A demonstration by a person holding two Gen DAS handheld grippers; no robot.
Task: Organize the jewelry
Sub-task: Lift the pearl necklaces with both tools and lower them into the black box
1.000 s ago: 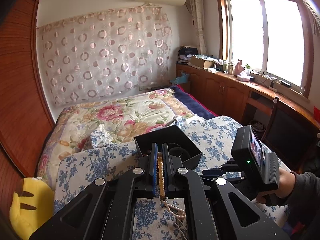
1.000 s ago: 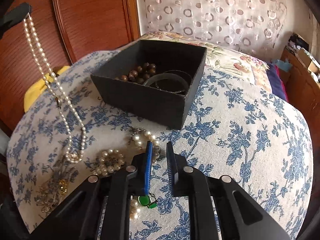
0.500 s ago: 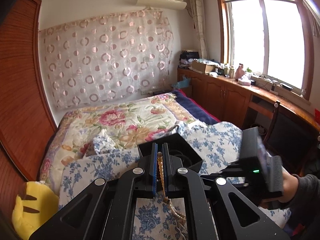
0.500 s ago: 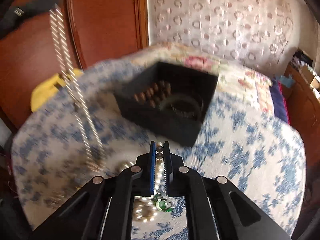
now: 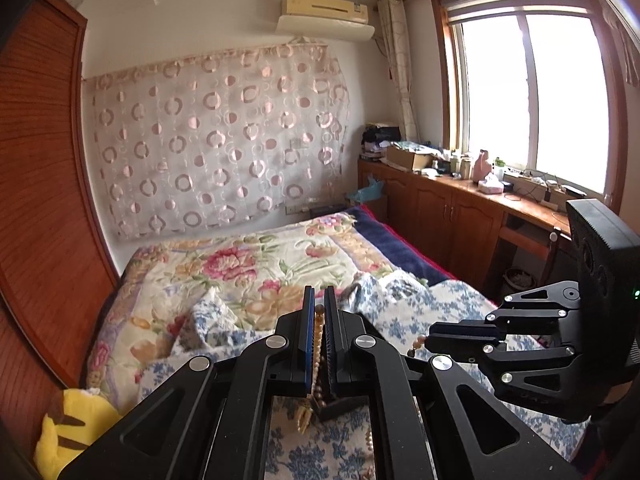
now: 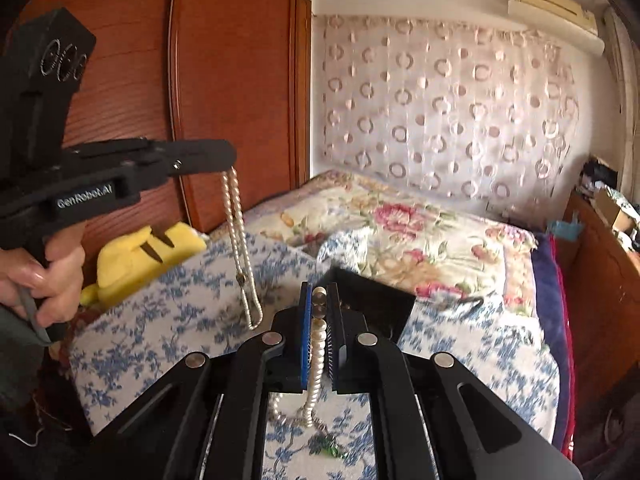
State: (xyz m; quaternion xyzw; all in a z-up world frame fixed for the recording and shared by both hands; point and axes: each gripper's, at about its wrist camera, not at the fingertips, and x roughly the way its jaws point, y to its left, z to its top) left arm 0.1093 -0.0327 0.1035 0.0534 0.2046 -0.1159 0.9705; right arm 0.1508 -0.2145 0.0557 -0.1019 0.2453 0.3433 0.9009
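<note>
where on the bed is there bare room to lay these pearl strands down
Free: the blue-flowered cloth right of the black box, up to the navy blanket edge. Also free is the floral quilt behind the box. Crowded: under the right gripper, where jewelry lies, and beside the yellow plush.

Open air lies above the bed [image 6: 460, 240] ahead of both grippers. The black box [image 6: 372, 300] sits just beyond the right gripper [image 6: 319, 312]. To its left, the left gripper [image 6: 224, 156] and its hanging necklace [image 6: 240, 248] block that side; the wardrobe [image 6: 232, 80] walls off the far left.
</note>
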